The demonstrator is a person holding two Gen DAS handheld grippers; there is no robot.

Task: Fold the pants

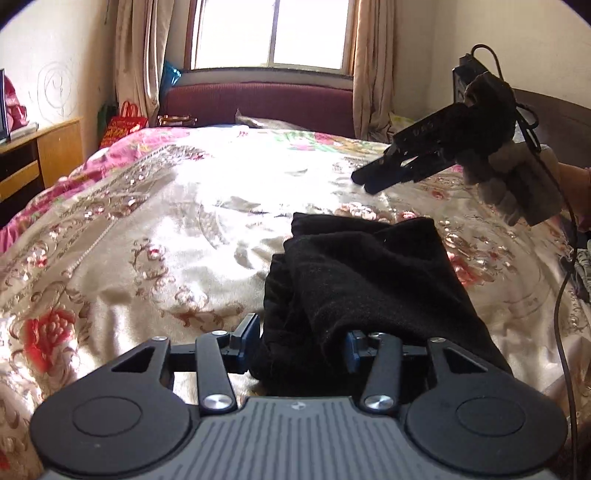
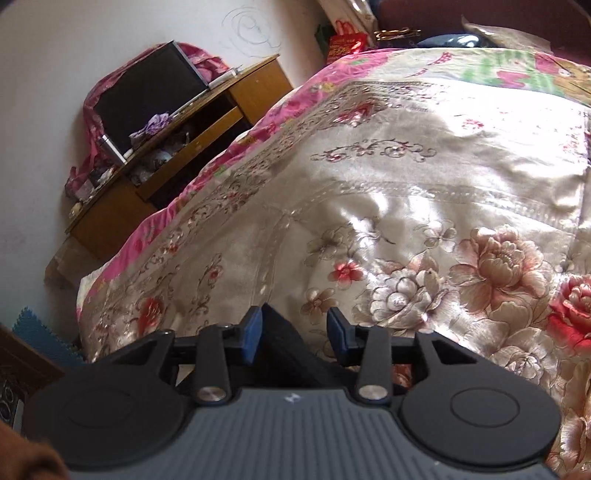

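Left wrist view: your left gripper (image 1: 301, 338) sits low over the bed, at the near end of the black pants (image 1: 365, 273).
Left jaws: parted about halfway. The blue left pad (image 1: 251, 332) stands clear of the cloth; the right pad (image 1: 352, 349) is half buried under a fold that drapes over it. The near end of the pants lies between the fingers, but you are not pinching it.
Pants: a folded black bundle lying on the floral bedspread (image 1: 147, 236), running from your left gripper away toward the window (image 1: 273, 33) and leaning a little right. The far end shows two soft corners, with an upper layer folded over a lower one.
Right gripper, from the left wrist view: your right gripper (image 1: 364, 182) hangs above the bedspread beyond the far end of the pants and to their right, apart from them, fingertips pointing left and slightly down. Your gloved hand (image 1: 517, 184) grips its body, and a cable (image 1: 565, 295) trails down from it.
Right wrist view: your right gripper (image 2: 295, 332) points down at bare bedspread (image 2: 406, 206).
Right jaws: partly apart. A dark flat piece (image 2: 282, 343) shows between the blue pads, against the left one; you cannot tell what it is, and nothing looks clamped.
Beyond the pants: a wooden desk (image 2: 207, 122) stands at the bed's far left side.
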